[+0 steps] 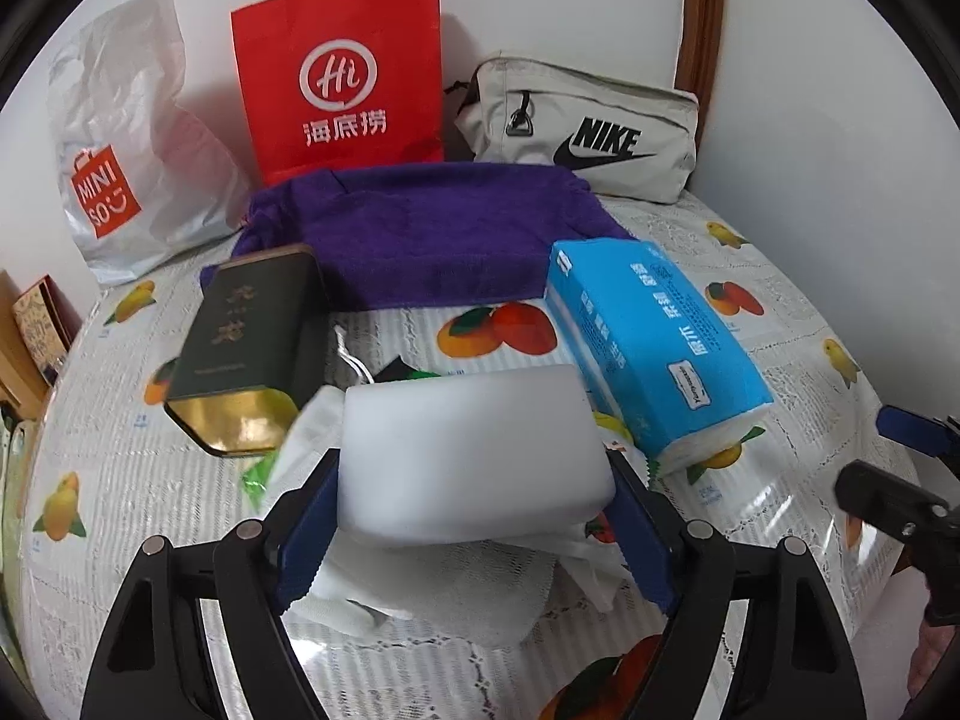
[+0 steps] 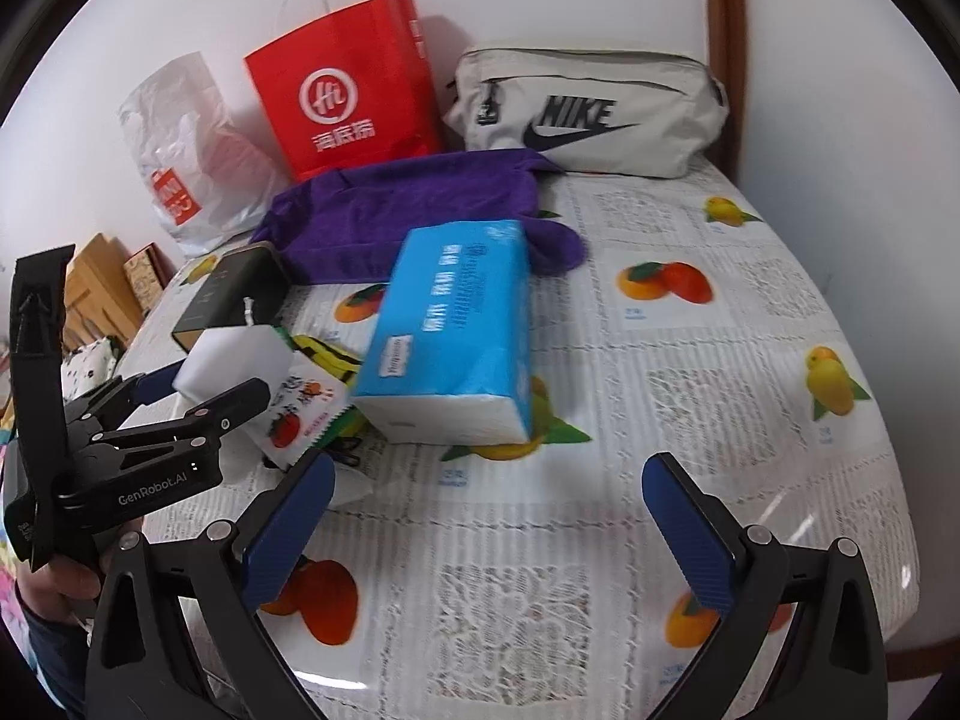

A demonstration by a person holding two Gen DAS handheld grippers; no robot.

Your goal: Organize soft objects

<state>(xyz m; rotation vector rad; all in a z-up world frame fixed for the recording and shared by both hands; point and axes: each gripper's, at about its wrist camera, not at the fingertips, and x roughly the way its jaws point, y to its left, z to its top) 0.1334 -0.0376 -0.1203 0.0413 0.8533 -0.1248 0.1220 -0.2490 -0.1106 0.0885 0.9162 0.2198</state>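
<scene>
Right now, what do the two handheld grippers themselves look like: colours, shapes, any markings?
Both are matte black, with angular linkage arms joined by round silver pivot pins. The left gripper and the right gripper each carry two long, flat fingers faced with ribbed dark blue pads. White lettering on the left one's side reads GenRobot.AI. No cables show.

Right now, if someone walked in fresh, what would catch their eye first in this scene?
Probably the red paper bag standing against the back wall, between a white plastic bag and a beige pouch. Next, the white foam block between the left claw pads, near the table's front. A blue tissue pack lies mid-table, ahead of the open right claw.
</scene>
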